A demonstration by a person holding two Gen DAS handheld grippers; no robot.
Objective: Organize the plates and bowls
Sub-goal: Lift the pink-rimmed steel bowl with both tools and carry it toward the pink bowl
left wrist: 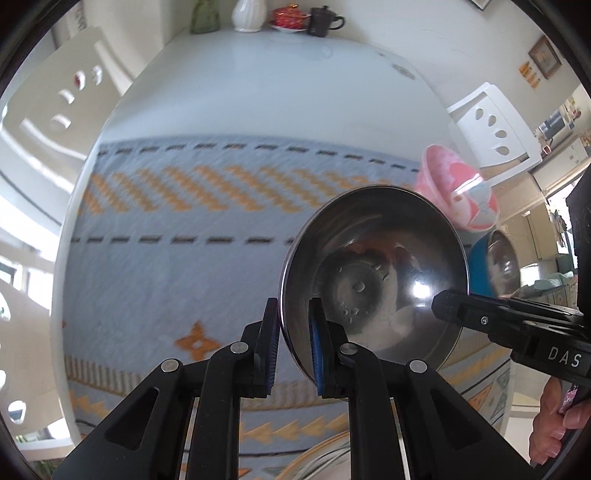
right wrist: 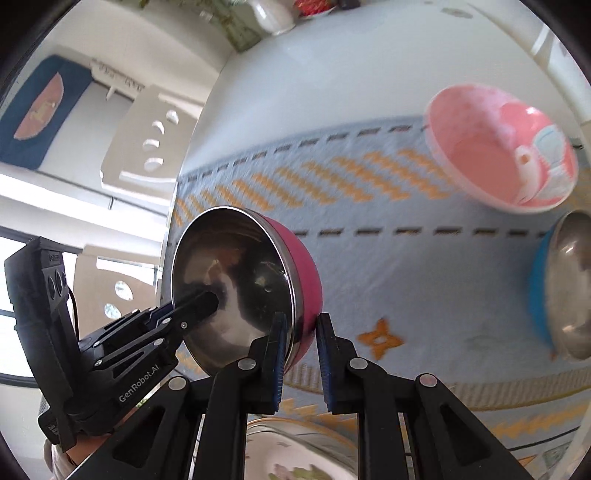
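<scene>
A steel bowl (left wrist: 373, 273) with a pink outside (right wrist: 306, 266) hangs tilted above the patterned cloth, gripped from both sides. My left gripper (left wrist: 293, 310) is shut on its near rim, one pad inside and one outside. My right gripper (right wrist: 301, 325) is shut on the opposite rim and shows in the left wrist view as a black finger (left wrist: 454, 308) at the bowl's right edge. A pink bowl (right wrist: 495, 155) and a blue bowl with a steel inside (right wrist: 565, 291) stand on the cloth to the right. A plate (right wrist: 295, 454) lies below, partly hidden by my fingers.
The blue and orange cloth (left wrist: 184, 266) covers the near part of a white table (left wrist: 277, 81). A vase (left wrist: 248, 14), a red cup and a dark cup (left wrist: 323, 22) stand at its far edge. White chairs (left wrist: 495, 125) stand at both sides.
</scene>
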